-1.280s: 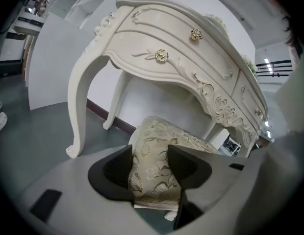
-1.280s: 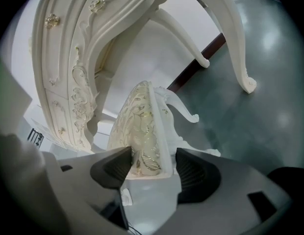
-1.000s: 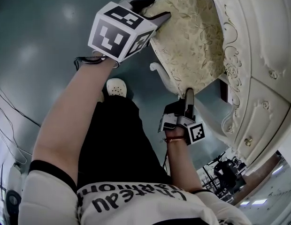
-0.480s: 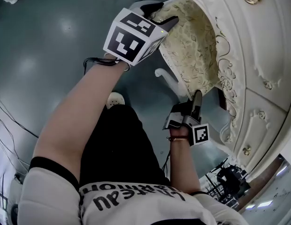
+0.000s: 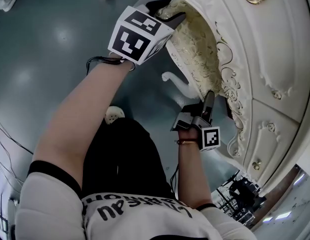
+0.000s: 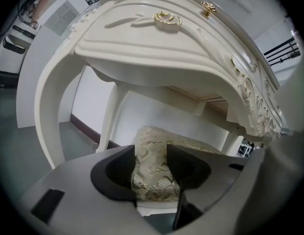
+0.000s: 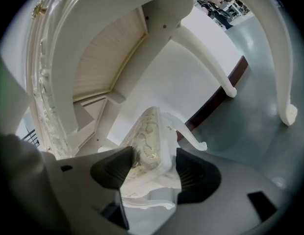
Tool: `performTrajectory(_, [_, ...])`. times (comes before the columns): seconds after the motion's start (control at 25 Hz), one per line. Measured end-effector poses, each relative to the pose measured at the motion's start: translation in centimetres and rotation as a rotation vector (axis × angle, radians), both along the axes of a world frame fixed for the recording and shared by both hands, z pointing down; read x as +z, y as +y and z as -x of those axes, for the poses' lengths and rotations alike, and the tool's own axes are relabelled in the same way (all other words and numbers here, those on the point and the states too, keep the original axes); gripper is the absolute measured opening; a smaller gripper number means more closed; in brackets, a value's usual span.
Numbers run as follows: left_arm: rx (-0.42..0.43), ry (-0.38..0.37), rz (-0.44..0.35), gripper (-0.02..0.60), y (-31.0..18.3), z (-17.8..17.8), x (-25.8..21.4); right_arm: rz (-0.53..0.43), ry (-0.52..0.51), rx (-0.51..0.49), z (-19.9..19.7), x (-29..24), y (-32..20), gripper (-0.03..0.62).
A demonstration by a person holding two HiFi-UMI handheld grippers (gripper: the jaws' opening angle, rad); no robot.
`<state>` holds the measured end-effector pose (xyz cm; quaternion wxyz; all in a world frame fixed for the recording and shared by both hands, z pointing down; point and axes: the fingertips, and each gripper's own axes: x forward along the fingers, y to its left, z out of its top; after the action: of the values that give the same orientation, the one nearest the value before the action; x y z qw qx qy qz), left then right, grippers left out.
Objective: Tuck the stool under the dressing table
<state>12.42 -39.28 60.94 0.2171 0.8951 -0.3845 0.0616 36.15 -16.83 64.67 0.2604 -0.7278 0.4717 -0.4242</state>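
Observation:
The stool (image 5: 195,54) has a cream floral cushion and white carved legs, and its seat lies mostly beneath the white dressing table (image 5: 265,49). My left gripper (image 5: 170,11) is shut on the far end of the seat. In the left gripper view the cushion (image 6: 191,143) is pinched between the pads of the left gripper (image 6: 151,163), under the table's front (image 6: 157,48). My right gripper (image 5: 209,98) is shut on the seat's near end. The right gripper view shows the seat edge (image 7: 149,126) clamped in the right gripper (image 7: 151,169), with the table's underside (image 7: 103,58) above.
The table's curved legs (image 7: 211,58) stand on either side of the stool on the grey floor. A wall with a dark baseboard (image 6: 88,131) runs behind the table. The person's white shoe (image 5: 112,115) is below the stool. Cables (image 5: 5,134) lie at left and dark equipment (image 5: 242,184) at lower right.
Both grippers have moved toward the dressing table with the stool, and more of the cushion is now hidden under the table's top.

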Motion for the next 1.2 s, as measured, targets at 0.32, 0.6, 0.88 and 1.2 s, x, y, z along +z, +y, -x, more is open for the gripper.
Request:
performTrajectory(0.32, [-0.021, 0.027, -0.017, 0.211, -1.7, -0.4, -0.1, -0.057, 0.054, 0.017, -1.3, -0.1, -2.2, 0.293])
performTrajectory(0.6, [-0.079, 0.067, 0.116, 0.14, -0.2, 2.1, 0.1, -0.045, 0.024, 0.034, -1.6, -0.3, -2.0, 0.295])
performTrajectory(0.88, [-0.107, 0.058, 0.177, 0.043, 4.7, 5.5, -0.3, -0.005, 0.056, 0.038, -1.7, 0.2, -1.6, 0.295])
performTrajectory(1.2, [-0.064, 0.046, 0.228, 0.026, 15.2, 8.5, -2.3, -0.038, 0.006, 0.057, -1.3, -0.3, -1.8, 0.296])
